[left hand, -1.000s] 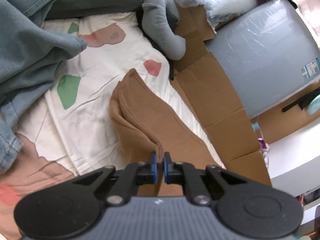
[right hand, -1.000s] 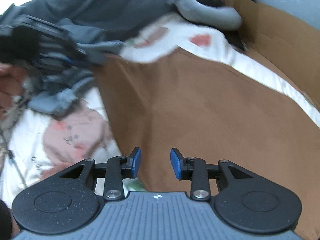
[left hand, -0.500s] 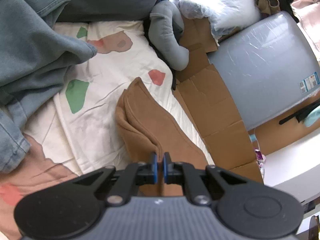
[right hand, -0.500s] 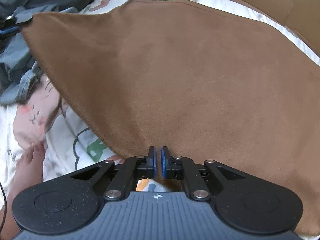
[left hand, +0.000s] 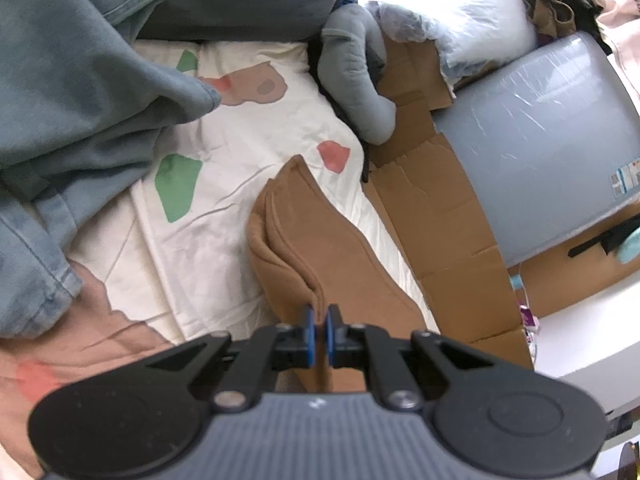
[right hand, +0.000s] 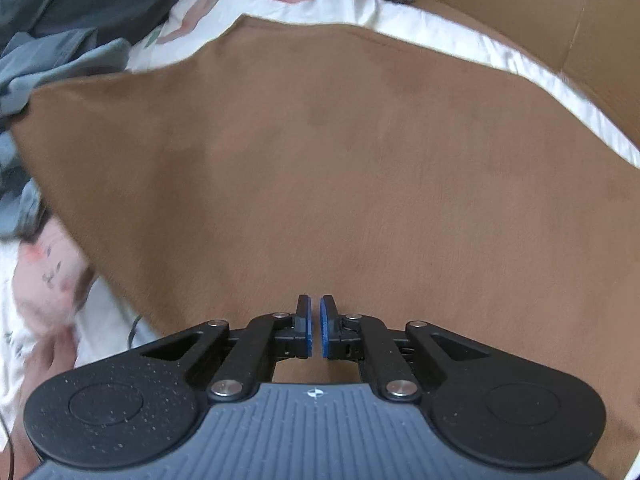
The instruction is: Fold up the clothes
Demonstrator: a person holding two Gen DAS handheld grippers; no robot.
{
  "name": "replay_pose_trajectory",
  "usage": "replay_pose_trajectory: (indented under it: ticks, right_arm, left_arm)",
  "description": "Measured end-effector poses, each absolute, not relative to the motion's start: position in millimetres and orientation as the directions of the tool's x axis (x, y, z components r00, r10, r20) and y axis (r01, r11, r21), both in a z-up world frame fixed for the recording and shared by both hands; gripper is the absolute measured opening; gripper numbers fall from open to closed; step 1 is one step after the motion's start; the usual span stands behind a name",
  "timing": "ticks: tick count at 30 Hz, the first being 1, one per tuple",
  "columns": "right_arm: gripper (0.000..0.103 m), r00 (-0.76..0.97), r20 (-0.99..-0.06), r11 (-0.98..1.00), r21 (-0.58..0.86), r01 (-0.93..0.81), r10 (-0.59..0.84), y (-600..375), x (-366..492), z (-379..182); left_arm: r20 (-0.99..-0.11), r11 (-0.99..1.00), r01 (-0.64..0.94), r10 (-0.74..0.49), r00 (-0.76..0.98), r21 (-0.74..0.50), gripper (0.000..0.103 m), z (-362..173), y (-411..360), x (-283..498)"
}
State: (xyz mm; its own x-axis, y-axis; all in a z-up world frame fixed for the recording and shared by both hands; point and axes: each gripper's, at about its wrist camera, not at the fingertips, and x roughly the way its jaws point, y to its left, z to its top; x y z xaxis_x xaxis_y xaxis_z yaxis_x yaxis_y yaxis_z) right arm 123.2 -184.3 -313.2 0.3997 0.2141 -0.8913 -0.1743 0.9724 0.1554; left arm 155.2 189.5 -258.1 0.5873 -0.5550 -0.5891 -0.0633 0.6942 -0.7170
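Folding step: carry the held edge of the brown garment [left hand: 320,248] over onto itself, both claws working together.
Garment location: it lies on the bed sheet [left hand: 240,152], white with coloured patches, near the side bordered by cardboard [left hand: 432,216]; in the right wrist view the brown garment [right hand: 340,168] fills most of the frame as one smooth panel.
Left claw [left hand: 319,334]: pinched closed on a doubled edge of the brown garment; the fabric rises from the sheet straight into the pads.
Right claw [right hand: 315,330]: jaws drawn together at the near edge of the garment; it probably grips the hem, but the pinched fabric itself is hidden behind the fingers.
Tension: judged best kept even between the two claws, so the panel stays flat and no slack pocket forms in the middle.
Travel: lift only enough to clear the sheet, then lay the edge down level with the opposite edge.
Obstacles: the pile of blue-grey clothes [left hand: 72,92] sits close on the left; keep the fold clear of it.
Release: open both claws only once the edges lie matched.
Risk: a one-sided pull would likely skew the fold.
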Motion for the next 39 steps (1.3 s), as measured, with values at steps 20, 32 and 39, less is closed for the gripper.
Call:
replay_pose_trajectory:
  ticks: [20,32,39]
  right_arm:
    - [0.008,0.527,-0.848,0.994,0.097,0.049,0.057,-217,203,-326]
    - [0.008,0.557,-0.830,0.992,0.082,0.095,0.015,-231,241,-335]
    - [0.008,0.575,-0.818,0.983,0.102,0.149,-0.002,-239,270,-337]
  left_arm:
    - [-0.606,0.687,-0.112,-0.537,0.587,-0.718,0.006,-269,204,150]
    - [-0.597,0.681,-0.100,-0.551,0.583,-0.726,0.006,-270,209,150]
    - [-0.607,0.684,-0.102,-0.556,0.568,-0.722,0.006,-274,212,151]
